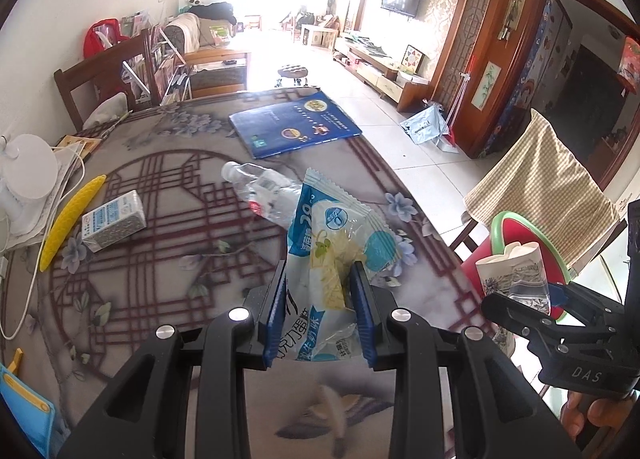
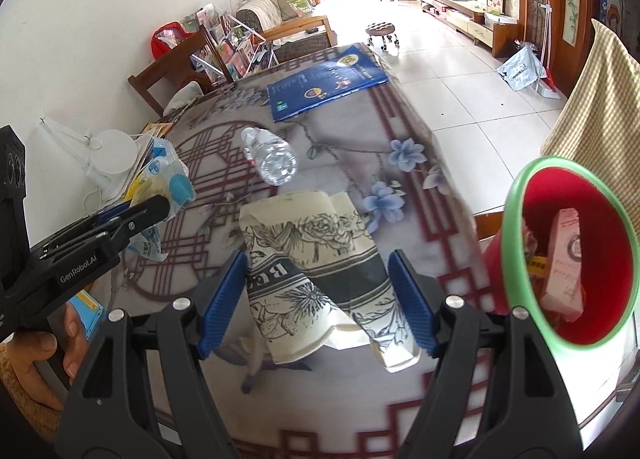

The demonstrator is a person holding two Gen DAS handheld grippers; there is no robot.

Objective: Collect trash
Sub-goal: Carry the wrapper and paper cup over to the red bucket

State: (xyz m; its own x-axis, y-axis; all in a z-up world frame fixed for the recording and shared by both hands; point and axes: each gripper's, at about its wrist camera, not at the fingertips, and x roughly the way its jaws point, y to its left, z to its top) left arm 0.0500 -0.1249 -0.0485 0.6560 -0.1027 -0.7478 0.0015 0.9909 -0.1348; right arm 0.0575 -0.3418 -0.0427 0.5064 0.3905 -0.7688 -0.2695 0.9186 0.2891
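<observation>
At lower centre of each view, a light, crinkly snack wrapper is pinched mid-body by the left claw and a crushable paper cup is clamped across its middle by the right claw, beside the red bin.

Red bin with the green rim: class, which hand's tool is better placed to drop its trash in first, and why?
Right. Its tool holds the crushed paper cup right beside the red bin; the left tool, holding the snack wrapper, sits farther over the table.
</observation>
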